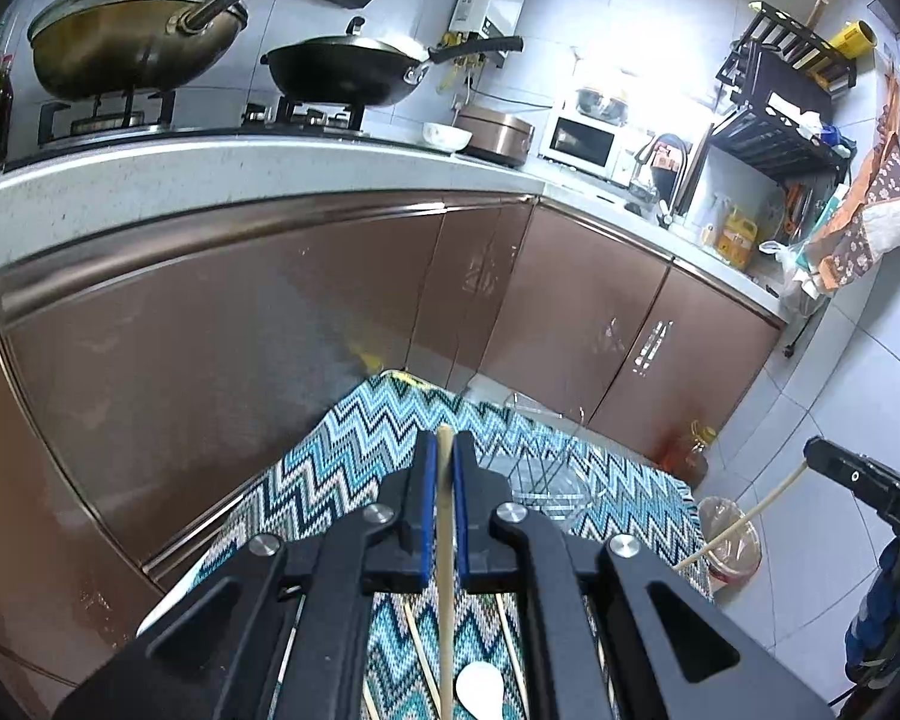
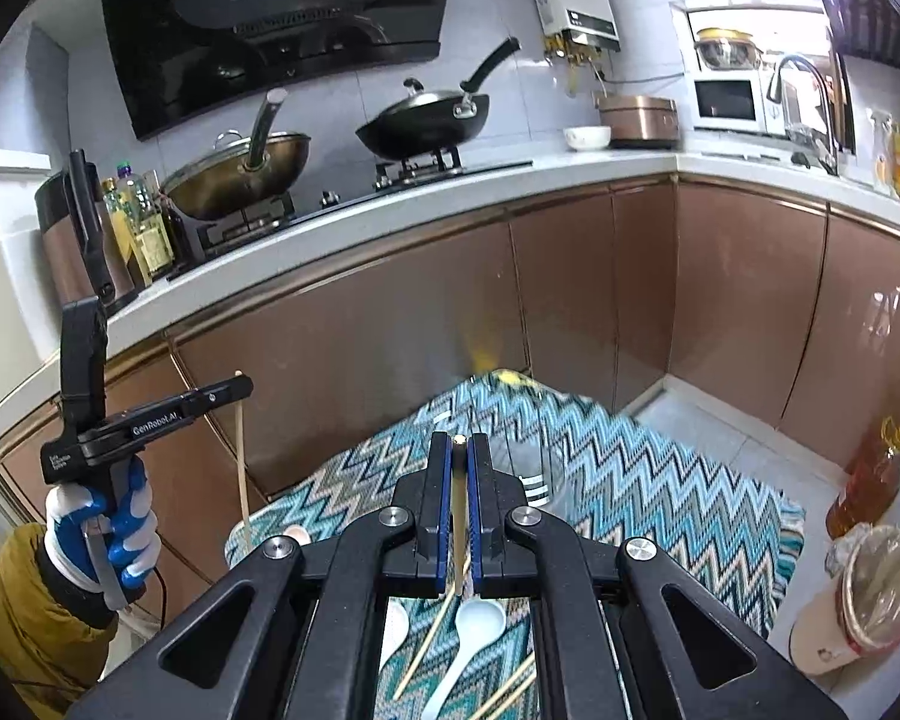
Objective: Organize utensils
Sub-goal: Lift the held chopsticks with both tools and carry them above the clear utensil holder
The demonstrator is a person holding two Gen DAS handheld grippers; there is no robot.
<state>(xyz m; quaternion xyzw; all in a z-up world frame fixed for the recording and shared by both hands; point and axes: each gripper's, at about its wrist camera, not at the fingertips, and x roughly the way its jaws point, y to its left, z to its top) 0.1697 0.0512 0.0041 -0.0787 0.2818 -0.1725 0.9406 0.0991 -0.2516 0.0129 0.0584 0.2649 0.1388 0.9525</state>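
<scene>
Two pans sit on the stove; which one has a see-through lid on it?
The brownish pan on the left burner: a glass lid with a small knob covers it. The black wok on the right burner has no such clear lid and is dark all over.

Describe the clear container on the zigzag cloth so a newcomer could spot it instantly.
Find the small table under the blue zigzag cloth, in front of the brown cabinets. The clear glass container stands on it, just beyond the right claw. Unlike the flat-lying white spoon and chopsticks, it is upright and see-through.

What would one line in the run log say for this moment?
left gripper: shut on chopstick | right gripper: shut on chopstick | zigzag cloth: white spoon, loose chopsticks
</scene>
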